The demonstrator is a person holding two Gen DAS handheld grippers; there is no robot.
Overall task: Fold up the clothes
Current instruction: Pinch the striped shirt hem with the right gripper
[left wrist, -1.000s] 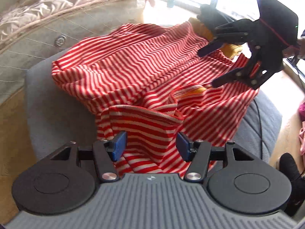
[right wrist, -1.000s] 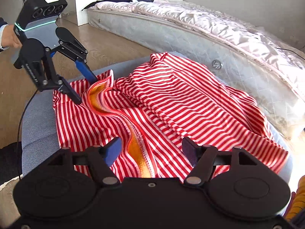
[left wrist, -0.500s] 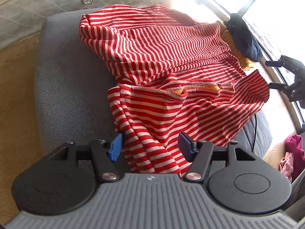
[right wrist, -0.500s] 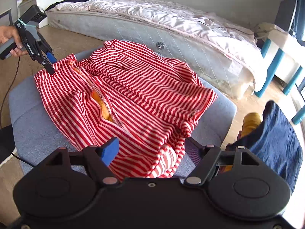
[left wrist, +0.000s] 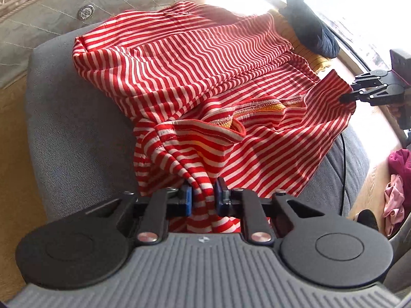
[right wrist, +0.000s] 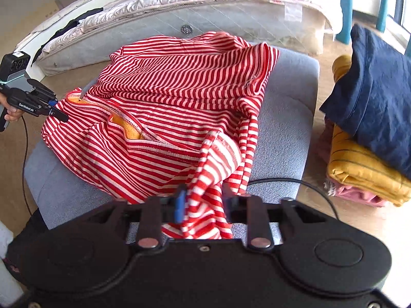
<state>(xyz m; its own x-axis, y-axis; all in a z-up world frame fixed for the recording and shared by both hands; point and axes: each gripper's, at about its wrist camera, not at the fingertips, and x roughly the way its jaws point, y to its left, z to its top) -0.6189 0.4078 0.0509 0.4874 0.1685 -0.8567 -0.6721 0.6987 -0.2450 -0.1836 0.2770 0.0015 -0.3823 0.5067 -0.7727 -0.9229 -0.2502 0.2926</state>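
Observation:
A red-and-white striped garment with an orange lining lies rumpled on a grey cushion. My left gripper is shut on a bunched edge of the cloth at the cushion's near side. In the right wrist view the same garment spreads across the cushion, and my right gripper is shut on a hanging fold of it. Each gripper shows in the other's view, pinching the far end: the right gripper and the left gripper.
A quilted mattress lies on the floor behind the cushion. Folded clothes, navy over yellow over pink, are stacked right of it. Pink and magenta clothes lie on the floor. A black cable runs over the cushion edge.
Both grippers, open half a second ago, have closed on opposite ends of the striped garment. The cloth now bunches up between each pair of fingers.

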